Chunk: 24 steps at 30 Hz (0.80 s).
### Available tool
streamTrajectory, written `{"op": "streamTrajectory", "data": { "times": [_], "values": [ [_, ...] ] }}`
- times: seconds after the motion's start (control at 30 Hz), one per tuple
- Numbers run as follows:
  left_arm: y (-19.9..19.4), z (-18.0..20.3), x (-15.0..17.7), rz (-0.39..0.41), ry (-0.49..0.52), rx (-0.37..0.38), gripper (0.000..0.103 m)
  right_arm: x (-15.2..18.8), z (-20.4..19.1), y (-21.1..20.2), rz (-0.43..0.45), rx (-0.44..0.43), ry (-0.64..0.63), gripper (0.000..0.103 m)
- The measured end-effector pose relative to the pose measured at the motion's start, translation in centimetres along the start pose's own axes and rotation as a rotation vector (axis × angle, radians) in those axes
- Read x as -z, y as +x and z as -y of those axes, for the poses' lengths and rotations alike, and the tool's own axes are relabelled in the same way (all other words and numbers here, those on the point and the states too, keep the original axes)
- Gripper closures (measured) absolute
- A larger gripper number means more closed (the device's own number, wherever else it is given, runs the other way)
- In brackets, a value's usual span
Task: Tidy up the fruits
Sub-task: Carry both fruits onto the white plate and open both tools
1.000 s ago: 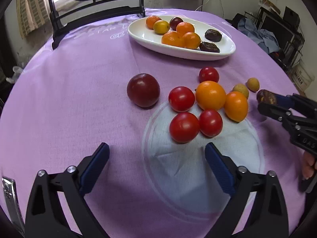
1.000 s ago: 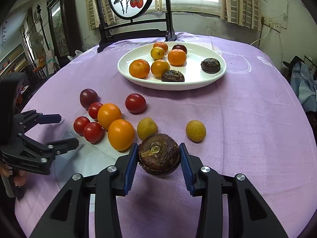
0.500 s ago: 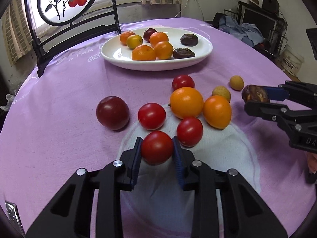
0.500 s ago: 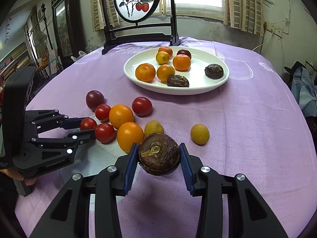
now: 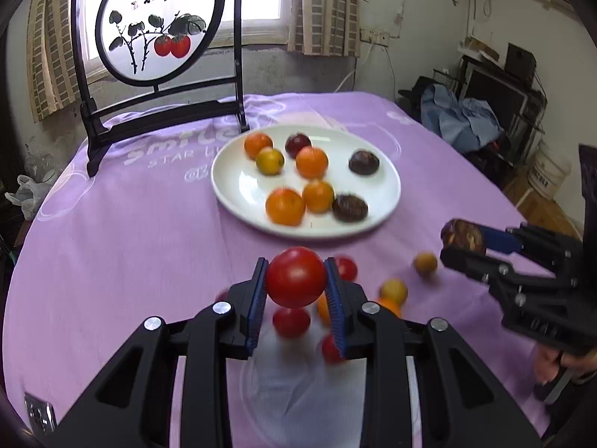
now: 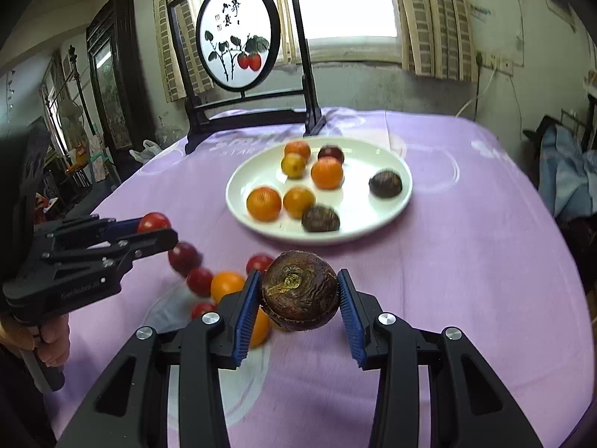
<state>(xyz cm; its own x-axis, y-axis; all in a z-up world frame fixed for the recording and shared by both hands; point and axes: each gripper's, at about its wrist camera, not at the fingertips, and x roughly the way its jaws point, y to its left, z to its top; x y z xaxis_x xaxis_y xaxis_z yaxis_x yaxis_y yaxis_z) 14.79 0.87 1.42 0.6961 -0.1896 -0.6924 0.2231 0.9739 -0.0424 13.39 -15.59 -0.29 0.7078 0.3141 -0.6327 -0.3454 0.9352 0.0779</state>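
Left claw (image 5: pixel 295 286) clamped on a red tomato (image 5: pixel 296 277), right claw (image 6: pixel 300 300) clamped on a wrinkled brown fruit (image 6: pixel 299 289), white plate (image 6: pixel 388 220) upper centre on purple worktop (image 6: pixel 485 261).

Motion-blurred on the purple tablecloth (image 5: pixel 130 242): loose fruit below the white plate (image 5: pixel 388 201), partly hidden behind the left gripper (image 5: pixel 296 278) and its red tomato (image 5: pixel 296 277). Hidden likewise in the right wrist view: an orange (image 6: pixel 261 326) behind the right gripper (image 6: pixel 300 293) clamping a dark wrinkled fruit (image 6: pixel 300 291). Softened by blur: fruit on the plate. Cut off at frame edges: both hands on the grips, and the painted screen (image 6: pixel 238 37), its top cropped.
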Motion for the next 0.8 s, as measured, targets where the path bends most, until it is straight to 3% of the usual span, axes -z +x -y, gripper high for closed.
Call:
{"op": "streamTrajectory", "data": {
  "times": [0.23,0.37,0.53,0.6,0.63,0.67,0.8],
  "values": [
    [4.5,-0.9,-5.0,0.022,-0.044,-0.076,0.074,-4.1,0.4,4.4,-0.002,0.059,-0.045,0.061],
    [8.6,-2.7,-6.4,-0.032,-0.111,-0.12,0.074,-5.2,1.3,7.8,-0.043,0.078,-0.026,0.061],
    [12.2,-4.0,-7.2,-0.092,-0.165,-0.109,0.073,-5.9,3.0,11.0,-0.108,0.067,0.045,0.061],
    [12.7,-4.3,-7.2,-0.09,-0.185,-0.11,0.059,-5.9,3.9,12.0,-0.14,0.029,0.103,0.059],
    [12.7,-4.3,-7.3,-0.075,-0.19,-0.128,0.043,-5.8,4.2,12.2,-0.147,0.012,0.125,0.058],
    [12.5,-4.3,-7.2,-0.055,-0.194,-0.154,0.034,-5.7,4.5,12.2,-0.145,0.005,0.141,0.056],
    [11.6,-4.2,-7.2,-0.049,-0.19,-0.148,0.033,-5.3,4.6,11.5,-0.136,0.006,0.148,0.051]
  ]
}}
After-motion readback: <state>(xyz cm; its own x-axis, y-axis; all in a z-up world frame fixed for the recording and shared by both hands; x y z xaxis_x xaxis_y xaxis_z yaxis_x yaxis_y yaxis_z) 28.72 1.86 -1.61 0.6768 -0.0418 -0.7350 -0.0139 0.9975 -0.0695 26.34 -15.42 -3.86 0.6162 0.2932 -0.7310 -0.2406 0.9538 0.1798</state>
